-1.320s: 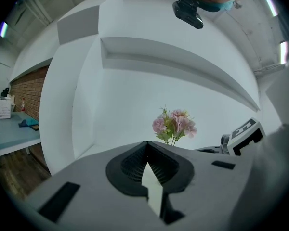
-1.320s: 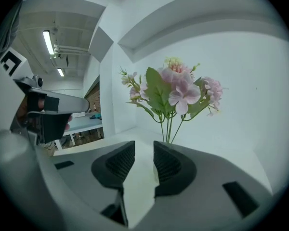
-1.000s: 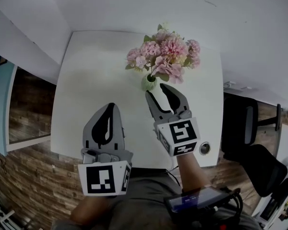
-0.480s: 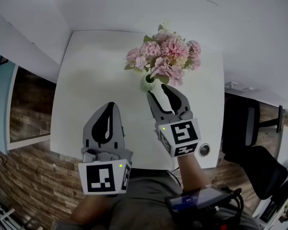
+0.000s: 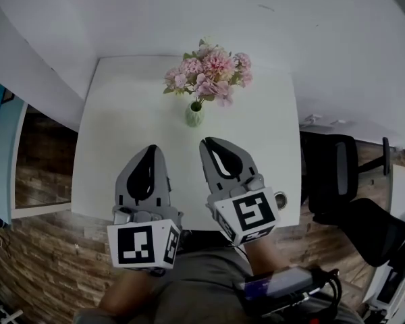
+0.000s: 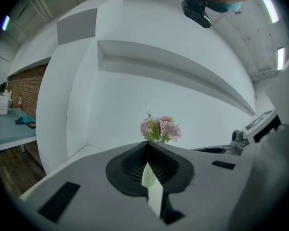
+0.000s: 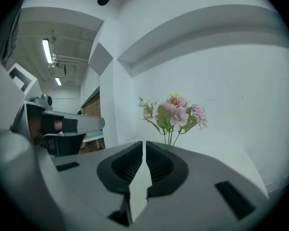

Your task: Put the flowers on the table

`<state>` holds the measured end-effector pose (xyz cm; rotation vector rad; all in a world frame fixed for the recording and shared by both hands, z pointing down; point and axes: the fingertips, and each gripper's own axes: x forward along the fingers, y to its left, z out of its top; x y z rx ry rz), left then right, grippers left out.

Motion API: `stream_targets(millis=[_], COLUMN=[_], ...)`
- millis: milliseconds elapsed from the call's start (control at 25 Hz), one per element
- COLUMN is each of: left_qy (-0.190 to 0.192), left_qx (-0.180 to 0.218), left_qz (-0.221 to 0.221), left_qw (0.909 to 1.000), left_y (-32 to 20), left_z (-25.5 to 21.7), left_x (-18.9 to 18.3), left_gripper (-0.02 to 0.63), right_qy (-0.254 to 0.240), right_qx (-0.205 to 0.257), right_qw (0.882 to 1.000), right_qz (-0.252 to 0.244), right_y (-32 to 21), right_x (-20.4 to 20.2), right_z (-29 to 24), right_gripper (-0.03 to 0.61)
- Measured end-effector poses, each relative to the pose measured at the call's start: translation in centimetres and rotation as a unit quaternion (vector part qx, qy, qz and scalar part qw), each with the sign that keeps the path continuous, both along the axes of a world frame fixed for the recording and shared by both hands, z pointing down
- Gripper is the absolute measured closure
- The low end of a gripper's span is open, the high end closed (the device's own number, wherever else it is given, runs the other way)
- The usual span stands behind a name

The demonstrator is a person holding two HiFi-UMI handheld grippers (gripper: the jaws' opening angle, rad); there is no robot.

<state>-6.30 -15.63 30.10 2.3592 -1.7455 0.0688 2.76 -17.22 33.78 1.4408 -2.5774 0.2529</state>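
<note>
A bunch of pink flowers stands upright in a small green vase on the white table, near its far side. My right gripper is a short way nearer to me than the vase and does not touch it. Its jaws have just been closing, and they now meet with nothing between them. My left gripper hovers over the table's near part, shut and empty. The flowers show beyond the left gripper in its own view. Past the right gripper, the flowers rise on bare stems.
A white wall runs behind the table. A black office chair stands to the right. A round fitting sits at the table's near right corner. Brick-patterned flooring shows to the left. A dark device hangs at the person's waist.
The right gripper's jaws, open on either side of the vase before, have drawn back toward me and closed. The vase stays standing on the table. The left gripper has hardly shifted.
</note>
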Motion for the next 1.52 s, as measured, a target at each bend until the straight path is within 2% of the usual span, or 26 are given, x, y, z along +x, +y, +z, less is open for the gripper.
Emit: stream_targets(millis=[320, 680, 1120, 1520], left_qy=[-0.008, -0.012, -0.014, -0.015], left_qx=[0.035, 0.070, 0.089, 0.085], left_qz=[0.020, 0.035, 0.035, 0.032], left_qw=[0.9992, 0.9969, 0.9953, 0.9958], left_y=[4.7, 8.4, 9.7, 10.0], left_z=[-3.1, -5.6, -6.8, -6.4], left_x=[1.4, 2.5, 2.3, 2.5], left_gripper=[0.606, 0.606, 0.606, 0.606], right_qy=[-0.011, -0.008, -0.005, -0.001], right_qx=[0.021, 0.063, 0.087, 0.087], right_qw=[0.999, 0.998, 0.996, 0.996], right_qz=[0.022, 0.021, 0.016, 0.012], right_y=[5.3, 9.4, 10.6, 10.9], right_x=[0.6, 0.5, -0.2, -0.2], right_z=[-3.9, -7.0, -8.7, -8.3], right_gripper=[0.571, 0.572, 0.572, 0.572])
